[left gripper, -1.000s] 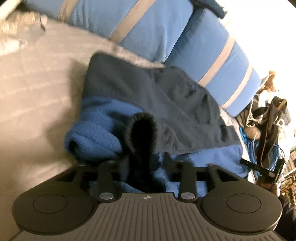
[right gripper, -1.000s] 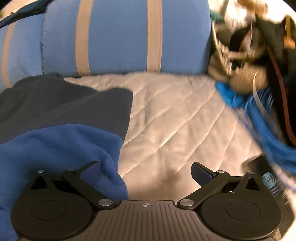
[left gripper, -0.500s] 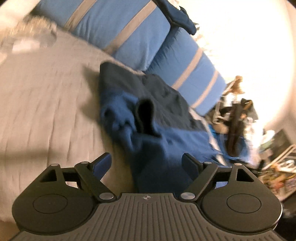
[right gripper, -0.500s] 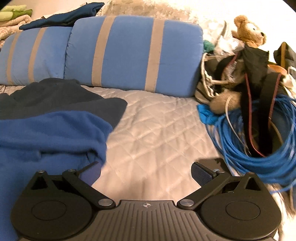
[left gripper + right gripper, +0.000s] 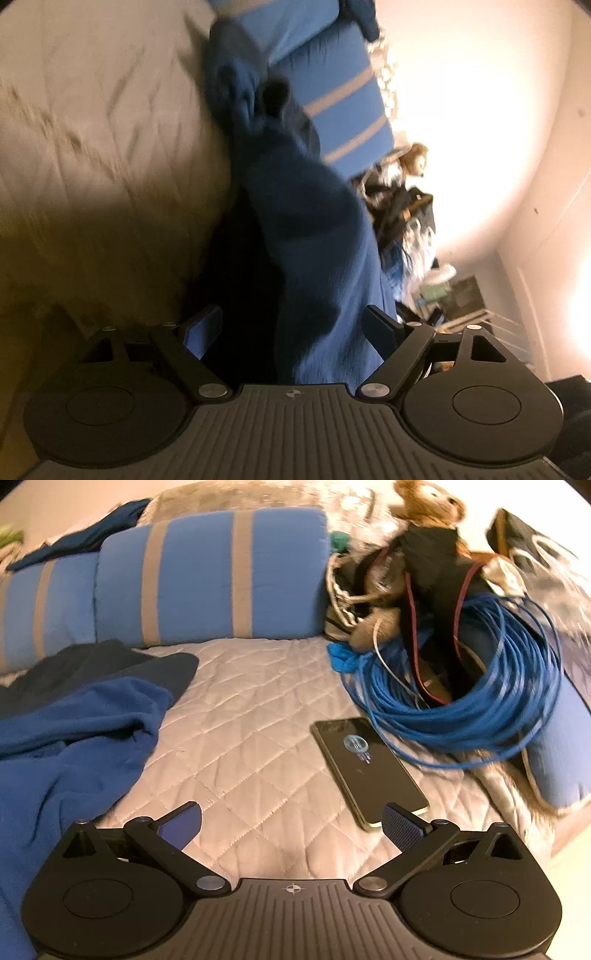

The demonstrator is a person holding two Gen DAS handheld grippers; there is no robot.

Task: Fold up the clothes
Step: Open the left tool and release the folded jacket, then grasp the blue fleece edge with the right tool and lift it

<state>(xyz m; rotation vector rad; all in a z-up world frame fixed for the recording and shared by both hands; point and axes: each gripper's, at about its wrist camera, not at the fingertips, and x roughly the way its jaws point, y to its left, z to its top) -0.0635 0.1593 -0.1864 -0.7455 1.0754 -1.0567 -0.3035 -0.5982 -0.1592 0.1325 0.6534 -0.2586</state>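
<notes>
A blue fleece garment point(image 5: 317, 229) with dark navy parts lies loosely bunched on the quilted bed. In the left wrist view it runs up the middle, blurred by motion, with a dark cuff point(image 5: 275, 92) at its far end. My left gripper point(image 5: 293, 328) is open, and fleece shows between its spread fingers; I cannot tell if it touches. In the right wrist view the garment point(image 5: 74, 731) lies at the left. My right gripper point(image 5: 291, 825) is open and empty over bare quilt, to the right of the fleece.
Two blue pillows with tan stripes point(image 5: 207, 576) line the head of the bed. A phone point(image 5: 369, 768) lies face up near my right finger. A coil of blue cable point(image 5: 461, 694), straps and a teddy bear point(image 5: 428, 498) pile at the right.
My left gripper let go of the dark cuff, opened, pulled back and rolled. My right gripper stayed open and drew back and to the right, bringing the phone into view.
</notes>
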